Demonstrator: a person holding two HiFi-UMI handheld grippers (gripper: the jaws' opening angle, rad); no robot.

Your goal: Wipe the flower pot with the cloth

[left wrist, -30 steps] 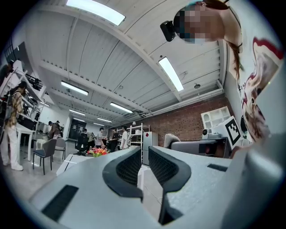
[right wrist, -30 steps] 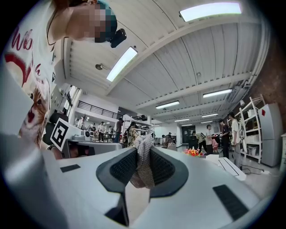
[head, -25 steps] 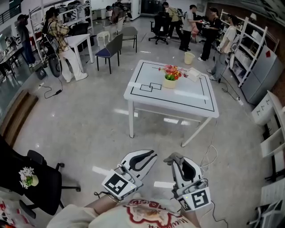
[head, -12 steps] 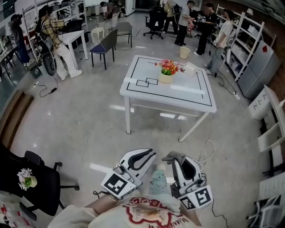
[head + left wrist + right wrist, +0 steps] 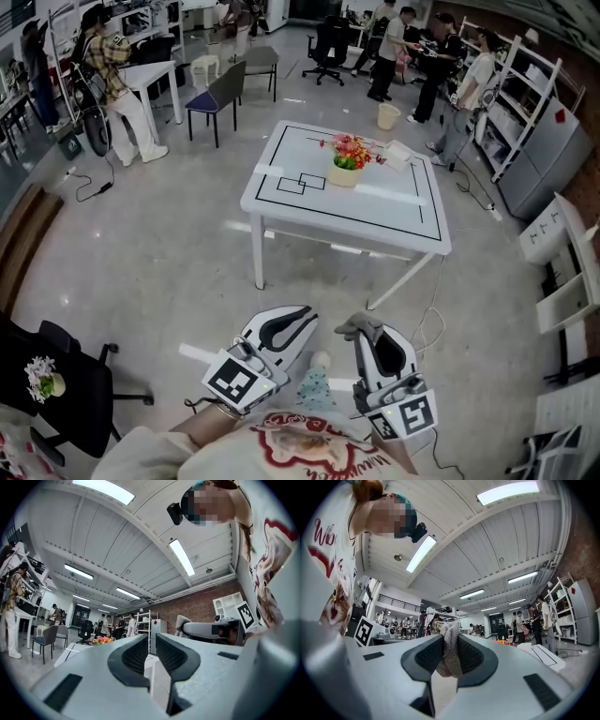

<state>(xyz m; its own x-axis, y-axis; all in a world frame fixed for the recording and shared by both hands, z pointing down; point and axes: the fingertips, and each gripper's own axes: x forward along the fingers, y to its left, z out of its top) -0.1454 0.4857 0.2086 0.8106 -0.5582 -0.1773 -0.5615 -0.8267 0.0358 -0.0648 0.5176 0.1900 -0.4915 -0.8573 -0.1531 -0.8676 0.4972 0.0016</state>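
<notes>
The person has walked closer to the white table (image 5: 398,214), and a foot now shows between the two tools. The left gripper (image 5: 298,317) is squeezed shut with nothing in it. The right gripper (image 5: 364,331) pinches the grey cloth (image 5: 451,649). The flower pot (image 5: 343,174) stands on the table, far from both.

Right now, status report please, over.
Left gripper shut, empty. Right gripper shut on the cloth. Flower pot on the white table ahead, untouched. Only bare floor between.

White table (image 5: 375,211) w/ black lines: flower pot (image 5: 344,174), white obj (image 5: 397,155) on top.
</notes>
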